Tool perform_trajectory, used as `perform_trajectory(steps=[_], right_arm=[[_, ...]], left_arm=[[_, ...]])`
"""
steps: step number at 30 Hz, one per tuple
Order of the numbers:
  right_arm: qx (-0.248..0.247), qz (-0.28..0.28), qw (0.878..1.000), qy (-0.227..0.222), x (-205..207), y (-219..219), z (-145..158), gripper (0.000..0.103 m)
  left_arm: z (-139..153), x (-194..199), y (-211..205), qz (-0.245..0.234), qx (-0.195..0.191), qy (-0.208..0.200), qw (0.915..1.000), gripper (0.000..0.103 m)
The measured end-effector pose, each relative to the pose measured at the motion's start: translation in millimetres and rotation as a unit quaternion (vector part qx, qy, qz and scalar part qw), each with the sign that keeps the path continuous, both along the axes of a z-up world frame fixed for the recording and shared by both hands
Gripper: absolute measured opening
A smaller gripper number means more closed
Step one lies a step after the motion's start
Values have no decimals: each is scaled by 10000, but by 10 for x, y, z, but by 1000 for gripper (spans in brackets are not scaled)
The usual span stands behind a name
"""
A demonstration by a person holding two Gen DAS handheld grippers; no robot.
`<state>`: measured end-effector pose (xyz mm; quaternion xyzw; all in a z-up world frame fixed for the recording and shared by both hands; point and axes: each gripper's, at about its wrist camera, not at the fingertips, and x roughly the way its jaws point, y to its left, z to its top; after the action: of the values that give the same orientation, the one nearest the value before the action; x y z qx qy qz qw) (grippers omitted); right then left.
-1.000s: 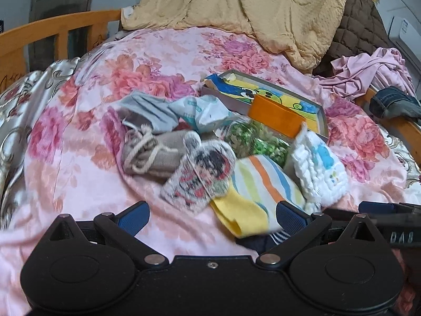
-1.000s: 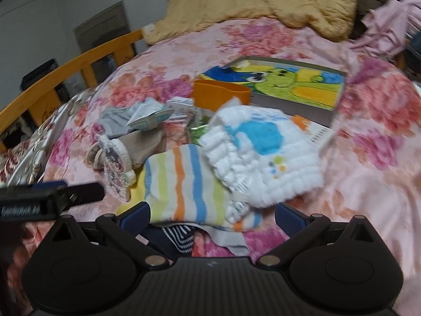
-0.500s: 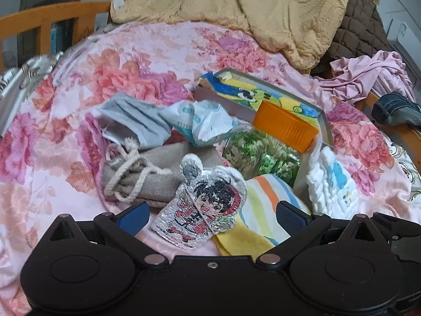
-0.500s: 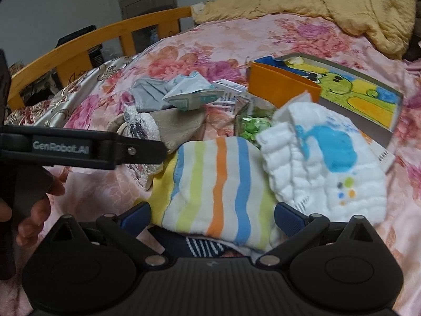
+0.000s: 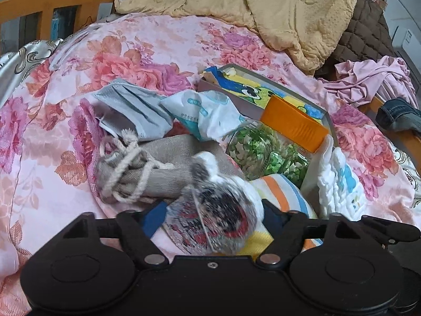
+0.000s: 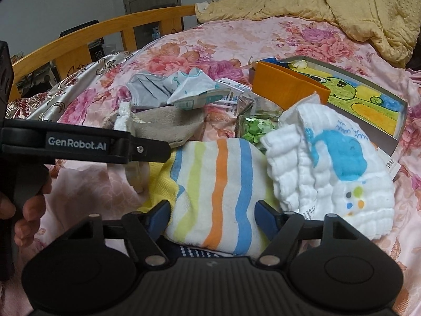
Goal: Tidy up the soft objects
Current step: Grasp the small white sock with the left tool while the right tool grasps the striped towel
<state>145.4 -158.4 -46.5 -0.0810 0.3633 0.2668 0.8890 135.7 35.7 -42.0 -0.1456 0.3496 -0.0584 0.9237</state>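
Note:
A pile of soft things lies on the pink floral bedspread [image 5: 158, 42]. My left gripper [image 5: 214, 217] is closing, and its blue pads touch both sides of a small plush pouch with a cartoon figure [image 5: 215, 221], which looks blurred and tipped up. My right gripper [image 6: 211, 212] is also closing; its pads press the bunched striped towel [image 6: 218, 184] from both sides. A white quilted cloth with a blue whale [image 6: 336, 173] leans on the towel's right. Behind the pouch lie a grey drawstring bag [image 5: 158, 173] and a grey face mask [image 5: 131, 105].
A jar of green paper stars [image 5: 263, 147] with an orange lid [image 5: 292, 123] lies beside a shallow box with a cartoon picture [image 6: 368, 100]. A yellow blanket [image 5: 263, 8] is heaped at the back. The wooden bed rail [image 6: 105, 31] runs along the left, a hand [image 6: 29, 210] below it.
Both grippers came forward and down onto the pile and their jaws narrowed. The pouch now sits tipped up between the left pads, and the striped towel is bunched between the right pads.

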Motion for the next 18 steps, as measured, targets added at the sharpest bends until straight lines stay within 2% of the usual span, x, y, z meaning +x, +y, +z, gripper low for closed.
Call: perform_trajectory(steps=[2,5,8,10,12,15,18], right_arm=[[13,-57,10000,13,10,-11,-1,65],[86,-170,9998,62,41,-54,5,55],[151,-246,9995,119,65,-89,3,39],[184,-270,9994,111,67,-104,9,22],[214,-299,9993,66,58,-112,20,16],[281,-305,9991,17,56,-127,49,11],[466,-255,9985,-133,14,-152,108,10]], left_arm=[[1,-17,19,52,-90,-23,9999,71],[2,-86,64,184,-323,-5,9993,62],[27,-172,37,184,-249,-86,9995,50],[36,-221,17,167,-212,-125,9996,43],[44,-246,15,149,-237,-184,9994,32],[48,-262,30,189,-249,-229,9992,29],[56,-286,40,244,-288,-262,9989,21]])
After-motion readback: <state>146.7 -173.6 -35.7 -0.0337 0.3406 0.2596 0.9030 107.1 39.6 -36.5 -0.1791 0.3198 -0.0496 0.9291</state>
